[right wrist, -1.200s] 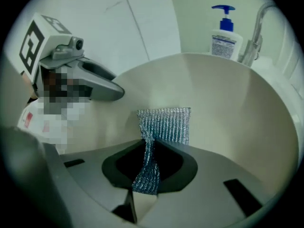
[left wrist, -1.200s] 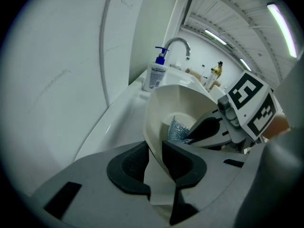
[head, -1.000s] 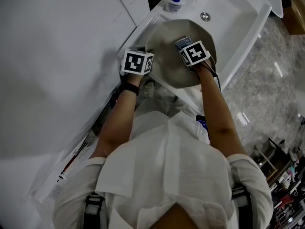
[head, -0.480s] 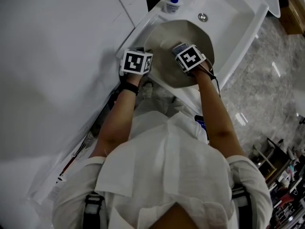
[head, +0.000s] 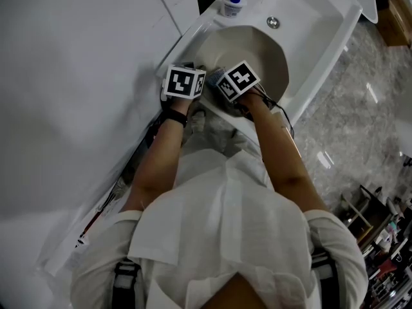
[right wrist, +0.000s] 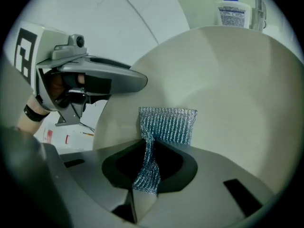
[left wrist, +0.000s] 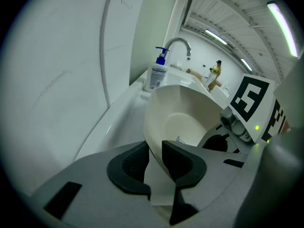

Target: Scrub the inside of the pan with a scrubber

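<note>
I've got the pan [head: 261, 53] propped at a tilt, with the sink [head: 322, 18] under and around it and its open side facing me. The left gripper [left wrist: 154, 159] steadies it. Its jaws pinch the pan's near rim, one pad on the outside of the wall and one on the inside, and the pale wall stands upright between them.

The right gripper [right wrist: 149, 161] is inside the pan, close beside the left one. Its jaws are pressed on the lower part of the scrubber [right wrist: 166, 125], a silvery mesh pad. The pad's free upper half fans out and, as far as I can tell, lies flat on the pan's inner wall, on the side near the clamped rim.

I judge the scrubbing to be under way rather than starting or ending, since the pad is on the surface and the pan is braced. The inside of the pan looks evenly pale, with no foam, streaks or grime that I can make out, so I can't say which parts are already done. From here, the pan's bottom and its far wall, toward the soap bottle [head: 233, 2] beyond the far rim, appear to be what the pad has yet to cover. Rinsing shows no sign of having begun.
</note>
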{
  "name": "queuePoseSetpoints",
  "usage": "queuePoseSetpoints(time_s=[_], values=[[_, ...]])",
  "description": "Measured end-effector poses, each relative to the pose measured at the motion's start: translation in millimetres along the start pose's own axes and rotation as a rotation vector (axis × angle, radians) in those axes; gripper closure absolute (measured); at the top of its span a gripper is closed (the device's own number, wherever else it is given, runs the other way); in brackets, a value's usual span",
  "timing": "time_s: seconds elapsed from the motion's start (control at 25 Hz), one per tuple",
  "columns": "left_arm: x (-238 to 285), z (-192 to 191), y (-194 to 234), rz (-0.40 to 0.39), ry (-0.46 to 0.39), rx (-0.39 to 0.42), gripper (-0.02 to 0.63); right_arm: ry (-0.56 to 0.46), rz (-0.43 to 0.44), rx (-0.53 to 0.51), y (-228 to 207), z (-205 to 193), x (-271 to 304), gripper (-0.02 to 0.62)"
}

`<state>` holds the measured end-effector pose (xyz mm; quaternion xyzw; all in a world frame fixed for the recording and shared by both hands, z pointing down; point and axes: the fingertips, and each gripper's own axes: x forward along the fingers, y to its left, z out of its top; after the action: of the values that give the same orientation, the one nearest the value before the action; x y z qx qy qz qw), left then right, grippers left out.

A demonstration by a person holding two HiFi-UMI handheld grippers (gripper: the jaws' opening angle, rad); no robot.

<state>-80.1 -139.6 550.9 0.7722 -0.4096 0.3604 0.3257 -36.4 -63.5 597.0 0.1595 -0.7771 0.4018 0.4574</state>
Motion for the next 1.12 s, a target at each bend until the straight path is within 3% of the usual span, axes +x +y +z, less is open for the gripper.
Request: queuePoseSetpoints(time_s=[0.16,0.32,0.48,0.6,0.68,0.84,0.96,1.12], values=[[0.7,0.1,0.5,-0.001,0.002,-0.003,0.509,0.241,0.055,-0.063,-1.5,-42.1,-11.1,0.545],[0.1,0.9,0.2,-0.001,0.002,-0.001,0.511,0.497,0.021,-0.125,-26.1,-84.0,-36.2,0.545],[1.3,2.8,0.6,-0.002,0.004,0.004,0.512,0.699,-0.183,-0.175,-72.8,-96.5,-61.9,0.545],[1.9,3.0,0.5,-0.004,0.007,0.006,0.512,0.759,-0.395,-0.207,-113.6,-85.3,-79.6,0.545],[1.9,2.8,1.0,-0.006,0.009,0.008,0.512,0.692,-0.491,-0.242,-138.0,-62.8,-79.4,0.545],[2.4,2.5,0.4,-0.009,0.016,0.017,0.512,0.368,-0.623,-0.273,-161.3,0.4,-78.2,0.545],[2.4,3.5,-0.6,-0.015,0.022,0.028,0.512,0.139,-0.633,-0.28,-158.5,34.0,-69.9,0.544],[4.7,4.3,0.5,-0.025,0.029,0.037,0.511,-0.097,-0.579,-0.307,-138.4,69.7,-55.1,0.543]])
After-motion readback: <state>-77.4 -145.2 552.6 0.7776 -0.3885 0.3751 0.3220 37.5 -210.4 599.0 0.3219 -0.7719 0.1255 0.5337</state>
